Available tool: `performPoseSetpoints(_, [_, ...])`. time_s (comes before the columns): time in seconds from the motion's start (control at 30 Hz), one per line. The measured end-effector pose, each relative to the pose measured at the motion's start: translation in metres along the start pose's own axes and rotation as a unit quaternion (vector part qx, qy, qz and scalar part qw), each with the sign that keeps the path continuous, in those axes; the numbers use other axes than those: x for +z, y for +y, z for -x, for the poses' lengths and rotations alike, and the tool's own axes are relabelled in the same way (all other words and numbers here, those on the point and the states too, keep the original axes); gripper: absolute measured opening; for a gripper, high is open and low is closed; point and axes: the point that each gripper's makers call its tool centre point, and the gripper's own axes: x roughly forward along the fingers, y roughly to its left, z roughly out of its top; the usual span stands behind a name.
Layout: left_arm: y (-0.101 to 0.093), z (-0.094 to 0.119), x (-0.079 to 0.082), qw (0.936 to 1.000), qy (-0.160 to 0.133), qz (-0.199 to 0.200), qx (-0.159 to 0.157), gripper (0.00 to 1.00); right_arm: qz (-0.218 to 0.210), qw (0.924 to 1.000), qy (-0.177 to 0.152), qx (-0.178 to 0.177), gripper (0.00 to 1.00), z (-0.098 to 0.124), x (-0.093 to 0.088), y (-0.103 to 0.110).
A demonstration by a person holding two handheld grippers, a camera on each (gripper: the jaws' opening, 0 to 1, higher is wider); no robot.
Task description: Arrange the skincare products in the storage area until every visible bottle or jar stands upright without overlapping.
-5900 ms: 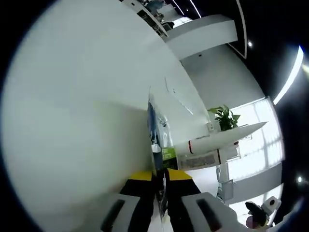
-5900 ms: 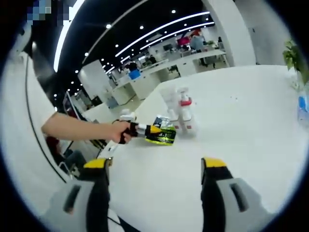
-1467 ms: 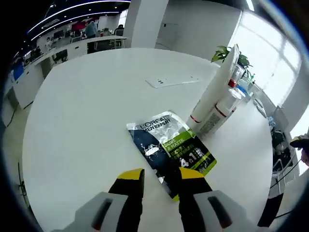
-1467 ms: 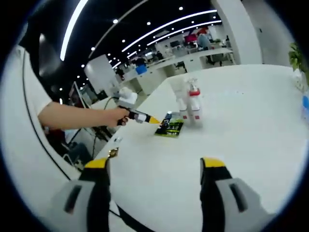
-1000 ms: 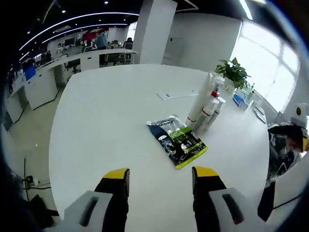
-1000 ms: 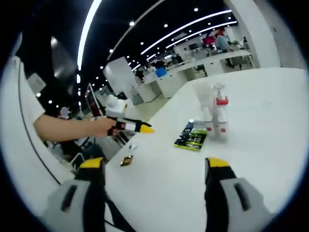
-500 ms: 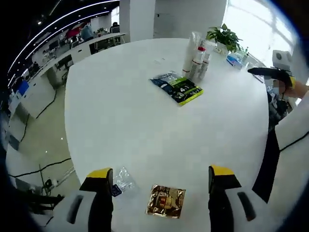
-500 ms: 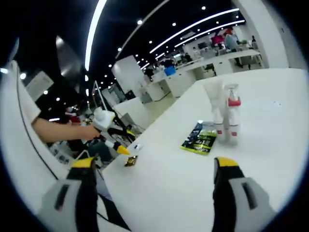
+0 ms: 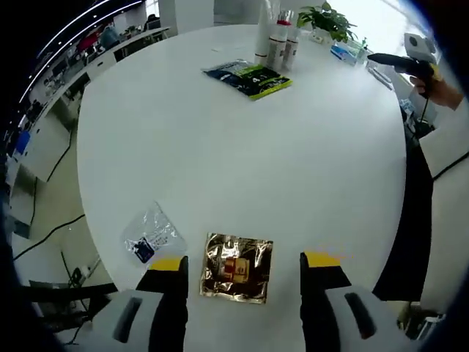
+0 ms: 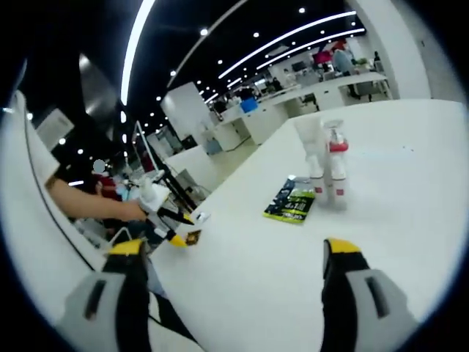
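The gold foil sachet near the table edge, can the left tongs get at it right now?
Probably yes. The gold foil sachet lies flat between the open left tongs, nothing on it; the clear plastic packet sits apart.

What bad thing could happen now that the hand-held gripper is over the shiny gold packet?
The gold packet lies flat near the table edge, between the open jaws of the left hand-held gripper, so a clumsy pinch might slide it off. The clear packet lies close beside it and could get nudged too. Far across the table, the white bottles stand crowded together beside the green sachet; bumping one later could topple the others.
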Motion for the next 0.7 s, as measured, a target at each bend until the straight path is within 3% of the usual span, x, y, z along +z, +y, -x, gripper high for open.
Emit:
performPoseSetpoints(0.3, [0.003, -0.006, -0.01, 0.9992, 0.033, -0.022, 0.002, 0.51, 0.001, 1.0, -0.001, -0.007, 0.95, 0.003, 0.002, -0.003])
performPoseSetpoints(0.7, [0.009, -0.005, -0.009, 0.9993, 0.027, -0.024, 0.012, 0.45, 0.001, 0.9998, 0.0, -0.02, 0.92, 0.008, -0.001, -0.006])
